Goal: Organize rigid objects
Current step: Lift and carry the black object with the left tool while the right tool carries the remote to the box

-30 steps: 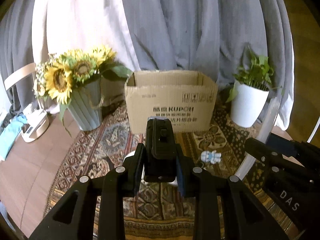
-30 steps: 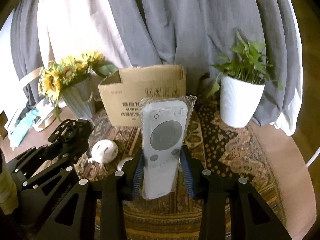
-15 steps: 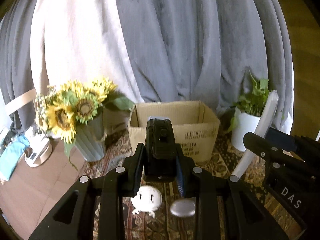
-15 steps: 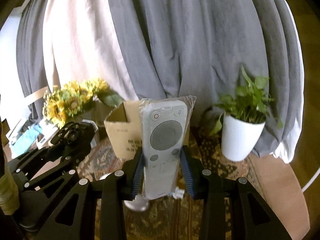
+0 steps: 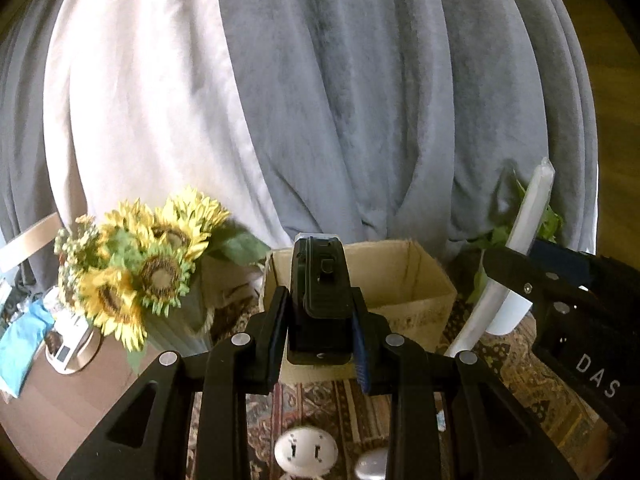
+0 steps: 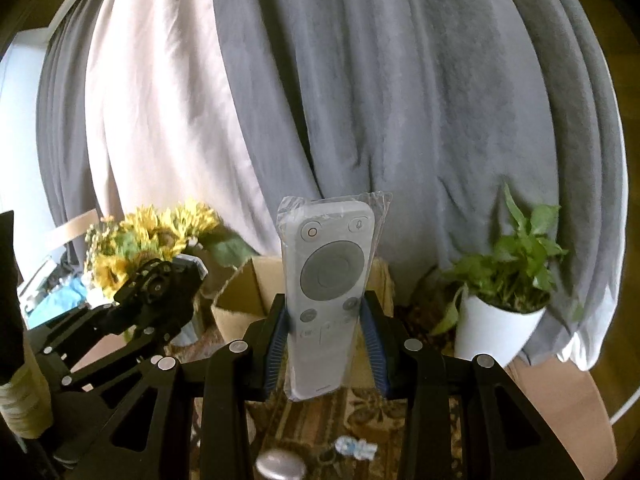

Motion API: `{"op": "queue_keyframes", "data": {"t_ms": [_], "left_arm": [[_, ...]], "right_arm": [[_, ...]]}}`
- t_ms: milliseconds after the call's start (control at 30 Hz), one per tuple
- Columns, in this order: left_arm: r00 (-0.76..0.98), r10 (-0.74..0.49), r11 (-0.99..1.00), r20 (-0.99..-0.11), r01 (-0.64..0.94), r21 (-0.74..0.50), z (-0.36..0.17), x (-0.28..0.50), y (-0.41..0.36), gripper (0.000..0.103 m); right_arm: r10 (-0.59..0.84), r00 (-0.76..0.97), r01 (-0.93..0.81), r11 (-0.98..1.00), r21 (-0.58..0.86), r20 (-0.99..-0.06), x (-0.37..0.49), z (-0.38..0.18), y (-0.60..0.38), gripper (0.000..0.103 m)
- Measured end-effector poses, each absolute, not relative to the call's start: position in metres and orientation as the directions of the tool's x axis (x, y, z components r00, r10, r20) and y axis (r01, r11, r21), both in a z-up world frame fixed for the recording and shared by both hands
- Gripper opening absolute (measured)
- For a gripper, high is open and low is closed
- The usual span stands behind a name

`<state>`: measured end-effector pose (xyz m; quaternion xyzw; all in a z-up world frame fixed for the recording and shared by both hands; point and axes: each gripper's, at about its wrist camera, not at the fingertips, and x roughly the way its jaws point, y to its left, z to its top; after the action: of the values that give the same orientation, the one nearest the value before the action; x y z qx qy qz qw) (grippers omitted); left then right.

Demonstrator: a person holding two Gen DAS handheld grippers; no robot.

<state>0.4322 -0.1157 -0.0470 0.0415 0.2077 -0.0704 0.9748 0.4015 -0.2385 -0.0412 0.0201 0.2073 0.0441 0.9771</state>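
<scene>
My left tool (image 5: 321, 334) gripped the black clip (image 5: 320, 300), my right tool (image 6: 325, 350) the wrapped remote (image 6: 326, 280) (both upright), to clear the cardboard box (image 5: 400, 280) rim at the table's far edge.

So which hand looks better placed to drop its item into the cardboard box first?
Probably the left. The left gripper holds its black device directly before the open cardboard box. The right gripper, clamping the bagged remote, seems farther back.

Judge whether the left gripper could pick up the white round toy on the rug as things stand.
Probably not: the left gripper is already shut on a black device, so it has no free grip, though nothing covers the white round toy below it.
</scene>
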Motion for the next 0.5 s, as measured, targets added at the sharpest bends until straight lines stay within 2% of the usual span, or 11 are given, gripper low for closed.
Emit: {"op": "queue_keyframes", "data": {"t_ms": [500], "left_arm": [[0.894, -0.132, 0.985, -0.427, 0.165, 0.042, -0.037, 0.509, -0.114, 0.029]], "right_arm": [[0.145, 0.898, -0.104, 0.987, 0.120, -0.415, 0.485, -0.037, -0.240, 0.037]]}}
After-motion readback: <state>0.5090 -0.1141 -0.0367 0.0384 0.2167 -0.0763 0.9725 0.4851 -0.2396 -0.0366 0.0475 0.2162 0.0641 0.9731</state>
